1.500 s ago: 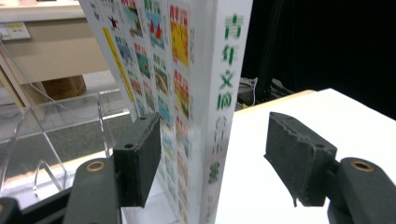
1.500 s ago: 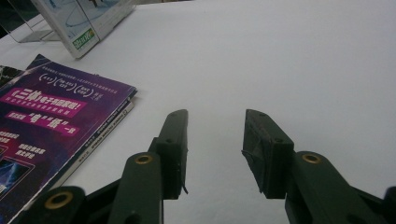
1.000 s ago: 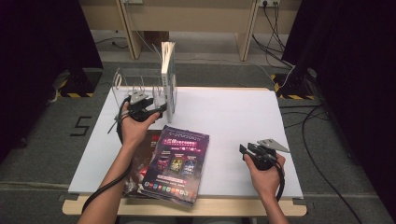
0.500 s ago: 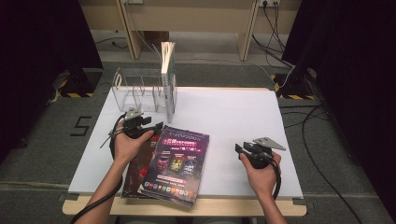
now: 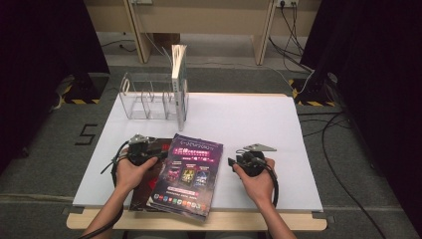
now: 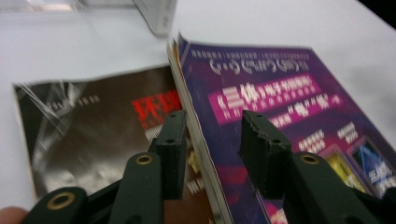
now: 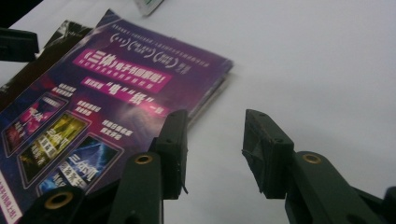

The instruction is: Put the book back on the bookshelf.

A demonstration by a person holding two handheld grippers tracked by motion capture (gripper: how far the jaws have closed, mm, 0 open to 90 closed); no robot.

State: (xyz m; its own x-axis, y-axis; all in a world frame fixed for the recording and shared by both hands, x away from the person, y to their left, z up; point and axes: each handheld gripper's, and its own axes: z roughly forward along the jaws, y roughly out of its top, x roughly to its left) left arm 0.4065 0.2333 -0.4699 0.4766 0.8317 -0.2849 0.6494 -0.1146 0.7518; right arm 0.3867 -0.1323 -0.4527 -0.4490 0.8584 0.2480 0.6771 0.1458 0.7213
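A purple-covered book (image 5: 189, 172) lies on a dark book (image 5: 158, 146) at the table's near left. My left gripper (image 5: 159, 156) is low at the purple book's left edge. In the left gripper view its jaws have just been closing and straddle that edge (image 6: 212, 140): one is over the dark book (image 6: 93, 126), the other over the purple cover (image 6: 280, 93), and no pad visibly presses. My right gripper (image 5: 232, 162) stands open over bare table just right of the purple book (image 7: 107, 93), nothing between its fingers (image 7: 215, 140).
A clear acrylic rack (image 5: 147, 97) stands at the table's far left with a white book (image 5: 179, 84) upright at its right end. The white table (image 5: 259, 124) stretches bare to the right. Cables trail on the floor behind.
My left hand has come down and toward the near side to the purple book's left edge, its jaws narrower. My right hand has slid left toward the book's right edge.
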